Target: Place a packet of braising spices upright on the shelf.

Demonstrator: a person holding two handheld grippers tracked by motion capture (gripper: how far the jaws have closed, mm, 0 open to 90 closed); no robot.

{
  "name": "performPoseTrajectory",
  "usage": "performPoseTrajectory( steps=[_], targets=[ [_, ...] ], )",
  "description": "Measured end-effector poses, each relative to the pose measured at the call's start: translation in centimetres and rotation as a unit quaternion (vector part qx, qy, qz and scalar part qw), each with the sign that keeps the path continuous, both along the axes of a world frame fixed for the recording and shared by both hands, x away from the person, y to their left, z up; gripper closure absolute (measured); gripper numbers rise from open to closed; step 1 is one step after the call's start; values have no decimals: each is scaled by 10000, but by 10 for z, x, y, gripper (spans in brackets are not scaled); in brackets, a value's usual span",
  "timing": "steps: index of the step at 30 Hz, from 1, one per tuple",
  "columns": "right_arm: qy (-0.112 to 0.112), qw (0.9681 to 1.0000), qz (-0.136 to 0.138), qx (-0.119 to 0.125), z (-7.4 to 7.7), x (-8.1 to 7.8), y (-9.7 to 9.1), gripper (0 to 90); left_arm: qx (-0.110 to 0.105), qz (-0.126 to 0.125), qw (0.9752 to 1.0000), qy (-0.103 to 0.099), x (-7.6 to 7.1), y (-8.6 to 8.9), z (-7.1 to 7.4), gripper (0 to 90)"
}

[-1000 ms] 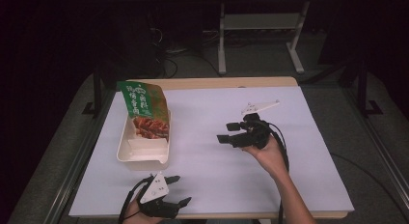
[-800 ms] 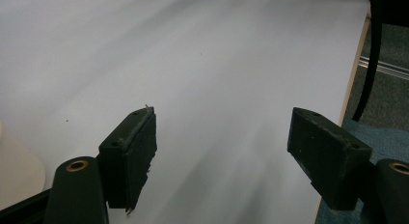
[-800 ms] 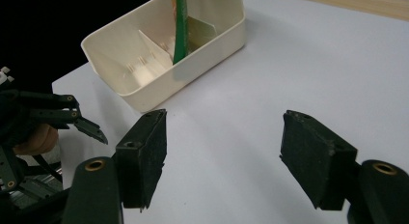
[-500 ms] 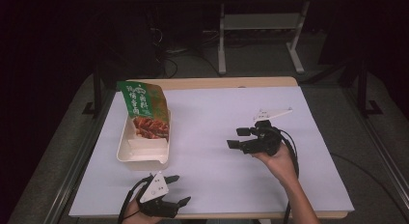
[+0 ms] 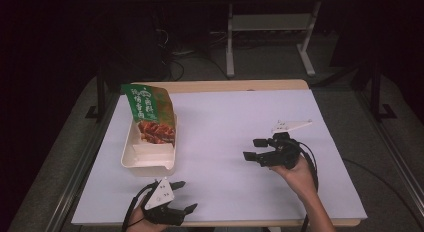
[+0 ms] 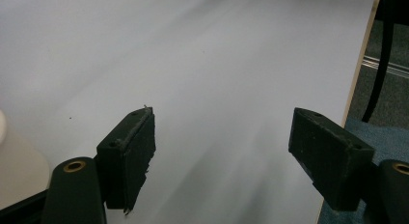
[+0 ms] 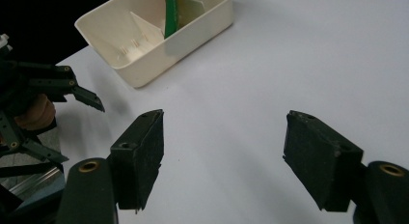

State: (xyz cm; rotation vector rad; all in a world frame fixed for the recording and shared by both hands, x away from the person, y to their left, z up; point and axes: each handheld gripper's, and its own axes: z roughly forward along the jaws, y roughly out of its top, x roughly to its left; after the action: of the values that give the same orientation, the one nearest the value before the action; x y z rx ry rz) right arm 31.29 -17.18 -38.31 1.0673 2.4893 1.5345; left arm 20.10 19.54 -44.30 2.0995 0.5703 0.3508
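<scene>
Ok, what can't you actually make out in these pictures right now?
- Small print on the green snack bag: too small, high view.
- Bag's lower end: hidden inside the cream plastic divided tray.
- Left gripper: hand cut off by the bottom edge, high view.
- Tray in right gripper view: far corner cut off by the top edge.

A wooden bench [image 5: 220,85] carries a white sheet [image 5: 235,142] that covers nearly all of its top, leaving a strip of wood bare along the far edge. Around it lies grey carpet [image 5: 60,157]. Beyond the far edge the room is dark; a pale metal stand [image 5: 265,27] with splayed feet stands there, with loose cables [image 5: 180,54] on the floor beside it.
</scene>
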Motion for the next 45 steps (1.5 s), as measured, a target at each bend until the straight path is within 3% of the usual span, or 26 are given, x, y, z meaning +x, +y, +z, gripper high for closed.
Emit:
performPoseTrajectory(
  steps=[31, 39, 45],
  targets=[
    [207, 9992, -345, 44, -30, -43, -55, 297, 26, 21, 10000, 16, 0, 2, 0, 240],
    [314, 9987, -355, 165, -43, -55, -61, 286, 22, -14, 10000, 30, 1, 1, 0, 240],
    [341, 9988, -342, 127, -49, -62, -59, 279, 20, -20, 10000, 33, 0, 0, 0, 240]
  ],
)
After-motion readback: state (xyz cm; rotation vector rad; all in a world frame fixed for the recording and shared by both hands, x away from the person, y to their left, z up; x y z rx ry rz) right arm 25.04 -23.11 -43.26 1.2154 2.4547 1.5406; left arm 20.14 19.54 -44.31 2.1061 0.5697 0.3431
